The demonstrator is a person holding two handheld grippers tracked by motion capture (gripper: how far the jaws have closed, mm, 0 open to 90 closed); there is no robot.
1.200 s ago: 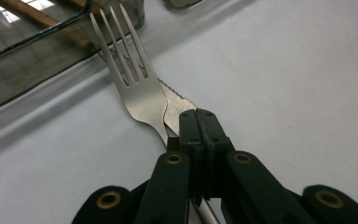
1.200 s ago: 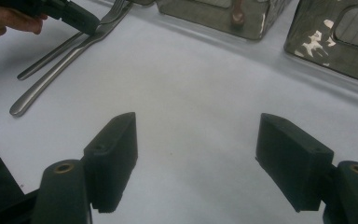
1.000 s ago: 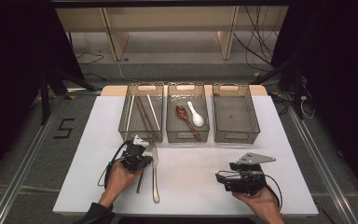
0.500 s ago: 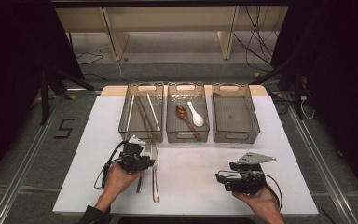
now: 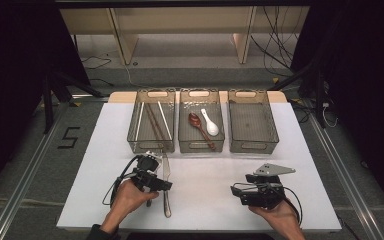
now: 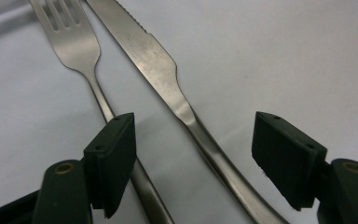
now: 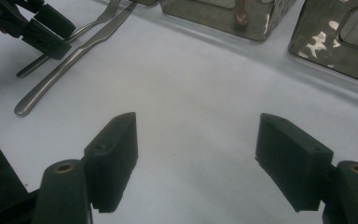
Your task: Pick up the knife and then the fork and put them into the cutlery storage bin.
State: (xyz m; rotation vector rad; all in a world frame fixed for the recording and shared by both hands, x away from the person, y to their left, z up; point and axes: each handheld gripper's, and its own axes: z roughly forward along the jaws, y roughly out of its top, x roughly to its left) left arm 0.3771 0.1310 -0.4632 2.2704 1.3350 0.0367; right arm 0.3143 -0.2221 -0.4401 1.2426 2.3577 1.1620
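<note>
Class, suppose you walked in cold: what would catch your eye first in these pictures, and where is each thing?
Three wire baskets stand in a row at the far side of the white table; the middle one holds a brown spoon and a white spoon. Nearer, a knife and a fork lie side by side at the left gripper, whose jaws have just been opening, pads clear of the knife handle between them.

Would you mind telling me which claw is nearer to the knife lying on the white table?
Left. The left claw is open, straddling the knife handle beside the fork. The right claw rests open well off to the knife's right.
</note>
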